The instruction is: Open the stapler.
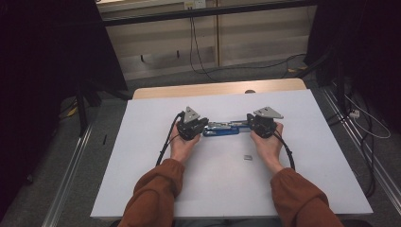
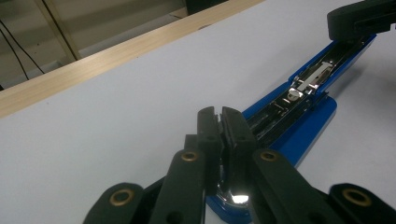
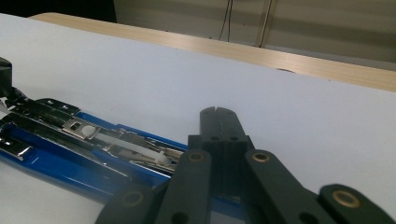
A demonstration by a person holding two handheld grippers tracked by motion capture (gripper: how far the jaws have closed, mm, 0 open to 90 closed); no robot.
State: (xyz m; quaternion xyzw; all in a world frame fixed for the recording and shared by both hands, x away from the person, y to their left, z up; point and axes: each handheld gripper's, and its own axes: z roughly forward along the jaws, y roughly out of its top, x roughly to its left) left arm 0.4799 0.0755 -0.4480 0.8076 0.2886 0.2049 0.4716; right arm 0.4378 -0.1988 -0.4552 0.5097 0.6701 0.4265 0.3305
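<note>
A blue stapler lies swung open flat in the middle of the white table, its metal staple channel facing up. My left gripper sits at its left end and my right gripper at its right end, each held in a hand. In the left gripper view my jaws are pressed together over the stapler, above a shiny metal end; whether they pinch anything thin I cannot tell. In the right gripper view my jaws are shut over the other end of the stapler.
A small grey metal piece lies on the table near the right wrist. A wooden strip runs along the table's far edge. Cables trail from both grippers and across the floor behind.
</note>
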